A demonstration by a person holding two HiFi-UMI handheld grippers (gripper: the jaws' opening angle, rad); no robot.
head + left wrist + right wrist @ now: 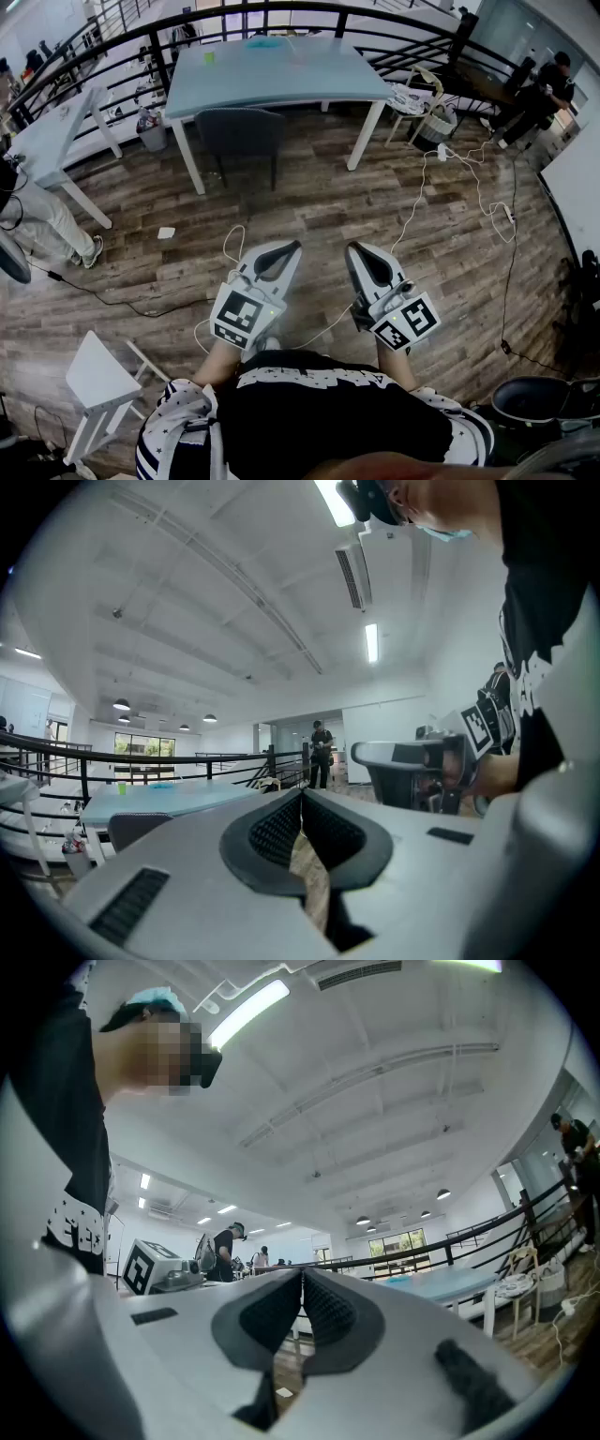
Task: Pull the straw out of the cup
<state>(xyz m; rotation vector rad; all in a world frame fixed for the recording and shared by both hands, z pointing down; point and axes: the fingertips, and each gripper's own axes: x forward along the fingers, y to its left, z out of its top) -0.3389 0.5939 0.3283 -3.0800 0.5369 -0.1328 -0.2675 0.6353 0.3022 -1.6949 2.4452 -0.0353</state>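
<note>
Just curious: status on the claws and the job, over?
Left gripper shut, empty. Right gripper shut, empty. Small green cup far off on table; straw not discernible.

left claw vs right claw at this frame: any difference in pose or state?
Pose: in the head view the left claw angles its tip rightward, the right claw leftward, so the tips converge.
View: the left claw's camera sees the table on its left, the right claw's on its right.
Shared: both shut, nothing between the jaws, held near the person, far from the table.
</note>
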